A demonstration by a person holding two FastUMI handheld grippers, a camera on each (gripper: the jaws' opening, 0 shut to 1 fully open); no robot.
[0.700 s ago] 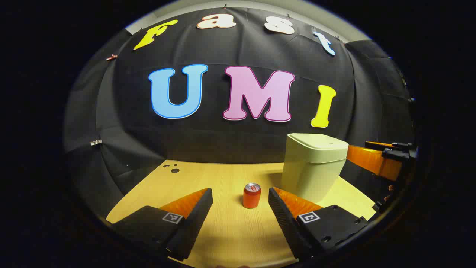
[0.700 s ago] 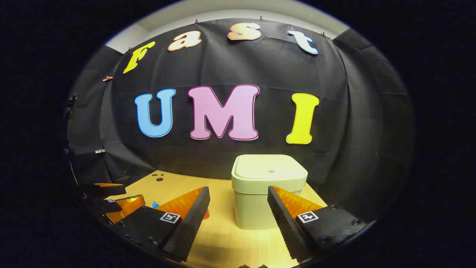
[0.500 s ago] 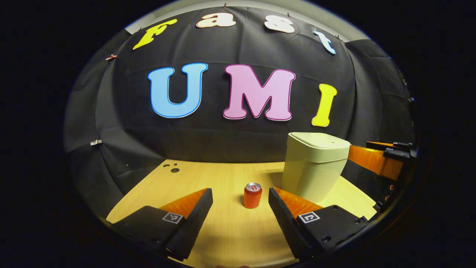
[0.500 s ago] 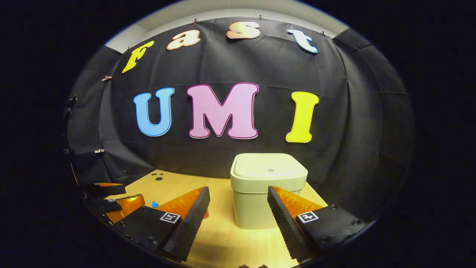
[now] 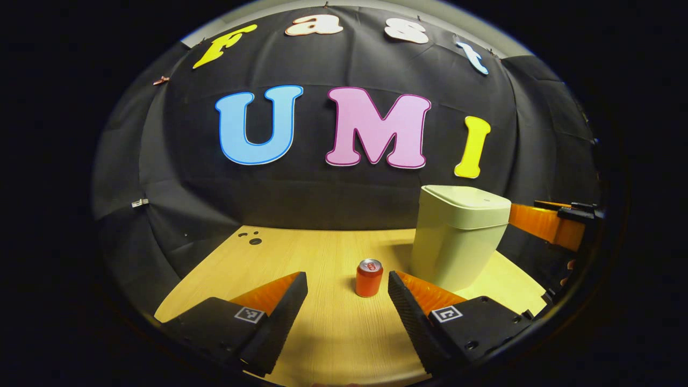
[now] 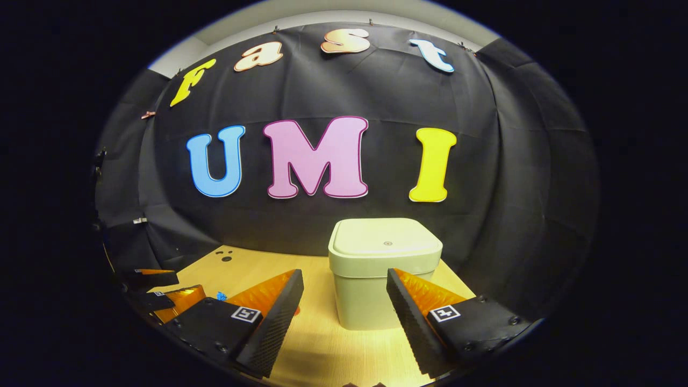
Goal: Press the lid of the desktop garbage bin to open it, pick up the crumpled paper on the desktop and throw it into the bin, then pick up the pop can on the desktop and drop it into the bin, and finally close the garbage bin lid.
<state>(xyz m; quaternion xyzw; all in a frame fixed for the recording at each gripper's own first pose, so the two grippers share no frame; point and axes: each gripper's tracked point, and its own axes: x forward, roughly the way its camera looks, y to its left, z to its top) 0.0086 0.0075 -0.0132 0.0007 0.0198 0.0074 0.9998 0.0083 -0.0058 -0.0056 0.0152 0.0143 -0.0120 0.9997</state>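
- The right gripper (image 6: pixel 344 301) hung above the wooden table (image 6: pixel 322 355), its two fingers spread wide apart with nothing between them.
- The pale garbage bin (image 6: pixel 371 295) stood upright on the table straight ahead, near the black cloth wall (image 6: pixel 510 204), partly hidden behind the right finger.
- Its lid (image 6: pixel 384 243) lay flat and closed, with a small round mark near the middle.
- The left gripper (image 6: pixel 158 290) showed at the far left edge, low over the table.
- A small blue scrap (image 6: pixel 220 295) lay just beside it; what it was could not be told.
- Dark round spots (image 6: pixel 224 257) marked the table's far left corner.
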